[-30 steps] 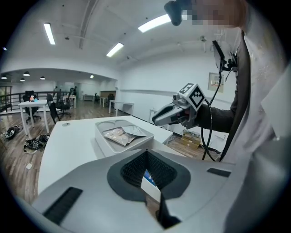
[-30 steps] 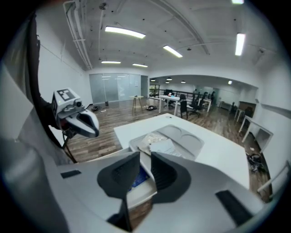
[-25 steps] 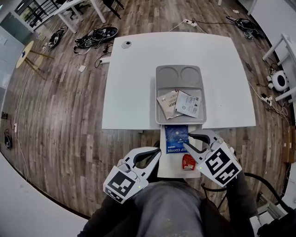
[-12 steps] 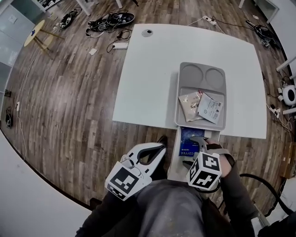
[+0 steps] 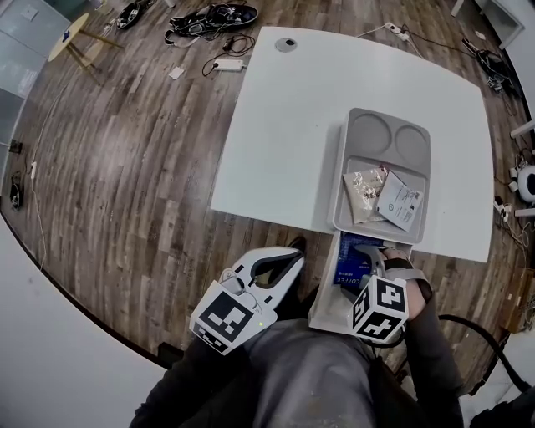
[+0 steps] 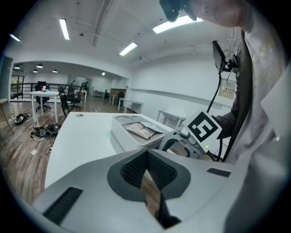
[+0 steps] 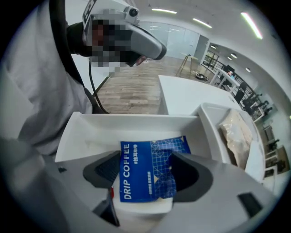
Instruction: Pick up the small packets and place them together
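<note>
The left gripper is clenched, empty. The right gripper has just been opening its jaws wide; they straddle the blue drip coffee packet lying in the white box, seemingly without pressing it. Two other packets rest in the grey tray just beyond

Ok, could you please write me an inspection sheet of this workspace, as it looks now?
Surface: white table, carrying the grey tray.
Job's things: beige packet and white packet touching in the grey tray; blue coffee packet in the white bin by the person.
Clutter: nothing seen.
Grippers: left gripper shut, empty; right gripper points down, jaws just opened wide, blue coffee packet between them, not gripped.
Cables: loose cables on the floor beyond the table.
Surroundings: wooden floor, round side table.
</note>
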A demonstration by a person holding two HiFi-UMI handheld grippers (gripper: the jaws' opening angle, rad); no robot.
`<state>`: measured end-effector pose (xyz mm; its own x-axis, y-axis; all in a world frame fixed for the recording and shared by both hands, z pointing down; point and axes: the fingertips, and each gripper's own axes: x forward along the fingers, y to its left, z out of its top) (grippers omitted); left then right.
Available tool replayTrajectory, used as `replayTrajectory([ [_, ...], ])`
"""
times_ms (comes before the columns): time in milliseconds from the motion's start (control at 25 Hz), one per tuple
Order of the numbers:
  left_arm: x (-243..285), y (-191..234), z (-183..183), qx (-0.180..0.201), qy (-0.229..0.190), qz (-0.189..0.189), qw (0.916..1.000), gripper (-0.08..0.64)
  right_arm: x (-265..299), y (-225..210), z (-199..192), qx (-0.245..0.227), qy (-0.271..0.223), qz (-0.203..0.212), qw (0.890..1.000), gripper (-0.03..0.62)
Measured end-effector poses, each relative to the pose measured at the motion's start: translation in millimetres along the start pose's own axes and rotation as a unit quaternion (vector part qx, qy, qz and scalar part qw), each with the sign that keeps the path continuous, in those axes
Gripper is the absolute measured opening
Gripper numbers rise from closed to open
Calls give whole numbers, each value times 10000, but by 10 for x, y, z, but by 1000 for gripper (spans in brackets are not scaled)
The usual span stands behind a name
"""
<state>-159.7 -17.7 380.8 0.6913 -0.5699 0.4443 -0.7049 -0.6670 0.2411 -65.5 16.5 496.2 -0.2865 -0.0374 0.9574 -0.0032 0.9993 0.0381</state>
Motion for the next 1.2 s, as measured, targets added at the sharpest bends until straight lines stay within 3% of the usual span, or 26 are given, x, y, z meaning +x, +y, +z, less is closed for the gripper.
replayTrajectory([
  [160, 5, 10, 11, 12, -6, -11, 10000, -11, -15, -31, 13, -41, -3, -103, 9999, 345],
  [320, 3, 13, 17, 13, 8, 1, 10000, -11, -64, -115, 34, -36, -98, -400, 9991, 189],
  [560, 10, -2, 44, 93, 16, -14, 10000, -11, -191, -161, 131, -209, -261, -972, 9947, 31],
  [760, 34, -158, 120, 265, -21, -71, 9996, -11, -491, -171, 157, -115, -559, -1365, 9890, 23],
  [1000, 27, -402, 185, 528, -40, -129, 9985, -11, -1065, -44, 301, 571, -1750, -1214, 9754, 23],
  [1200, 54, -577, 235, 681, -41, -196, 9975, -11, -1524, -9, 382, 646, -2347, -1363, 9603, 23],
])
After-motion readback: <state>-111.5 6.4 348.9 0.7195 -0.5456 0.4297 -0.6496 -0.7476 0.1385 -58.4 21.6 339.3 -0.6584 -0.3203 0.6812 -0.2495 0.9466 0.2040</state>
